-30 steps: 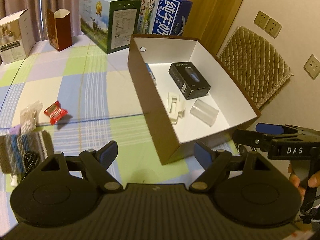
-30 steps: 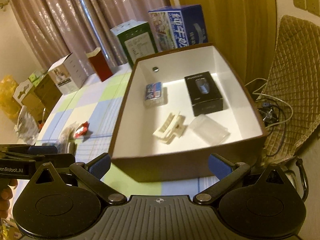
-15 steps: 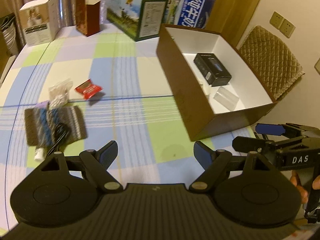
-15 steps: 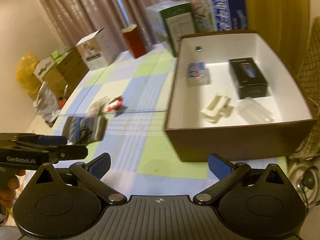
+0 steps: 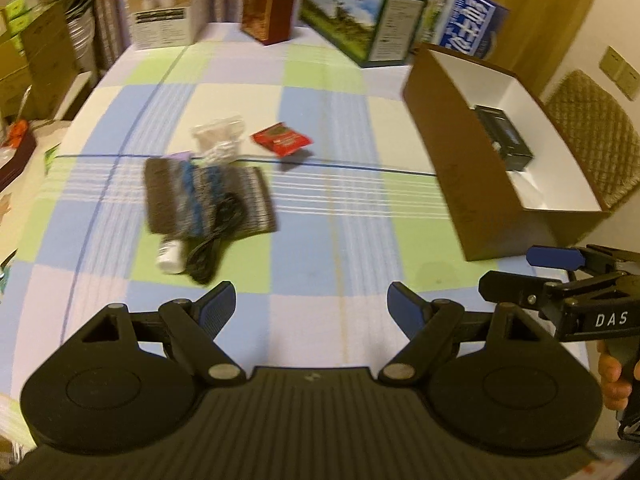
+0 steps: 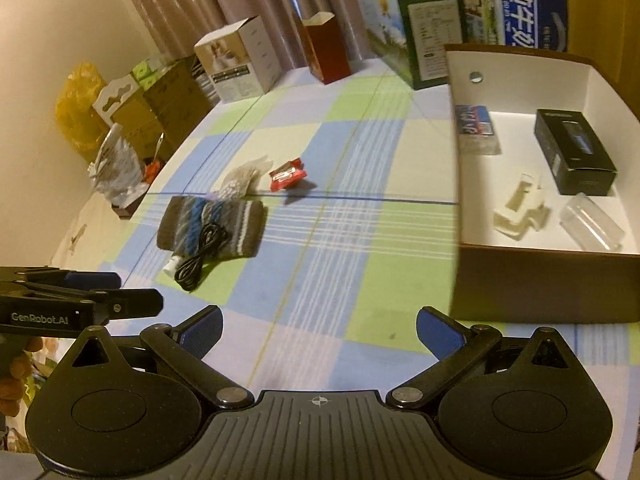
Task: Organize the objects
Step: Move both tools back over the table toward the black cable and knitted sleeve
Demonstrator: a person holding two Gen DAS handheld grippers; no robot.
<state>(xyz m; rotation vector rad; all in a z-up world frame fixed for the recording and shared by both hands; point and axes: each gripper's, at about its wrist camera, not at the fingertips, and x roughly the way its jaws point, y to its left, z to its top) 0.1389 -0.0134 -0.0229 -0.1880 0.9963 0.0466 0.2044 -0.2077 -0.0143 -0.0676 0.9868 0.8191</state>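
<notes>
A striped knitted pouch (image 5: 208, 200) (image 6: 212, 224) lies mid-table, with a coiled black cable (image 5: 216, 236) (image 6: 200, 256) on it and a small white tube (image 5: 170, 254) at its near edge. Behind it are a clear bag (image 5: 218, 138) (image 6: 244, 178) and a red packet (image 5: 282, 138) (image 6: 286, 174). The brown box (image 5: 460, 128) (image 6: 540, 280) at right holds a black box (image 6: 574, 156), a blue pack (image 6: 476, 124), a white clip (image 6: 520, 208) and a clear case (image 6: 592, 222). My left gripper (image 5: 312, 306) (image 6: 136, 292) and right gripper (image 6: 319, 326) (image 5: 508, 270) hover open and empty over the near cloth.
Along the table's far edge stand a white carton (image 5: 164, 8), an open red-brown box (image 5: 268, 8), a green carton (image 5: 360, 12) and a blue milk carton (image 5: 468, 24). A quilted chair (image 5: 592, 136) sits right of the box. Cardboard boxes and a yellow bag (image 6: 80, 108) crowd the left side.
Both grippers have swung left, away from the brown box and toward the loose items. The box has slid to the right of both views. Both jaws stayed open.
</notes>
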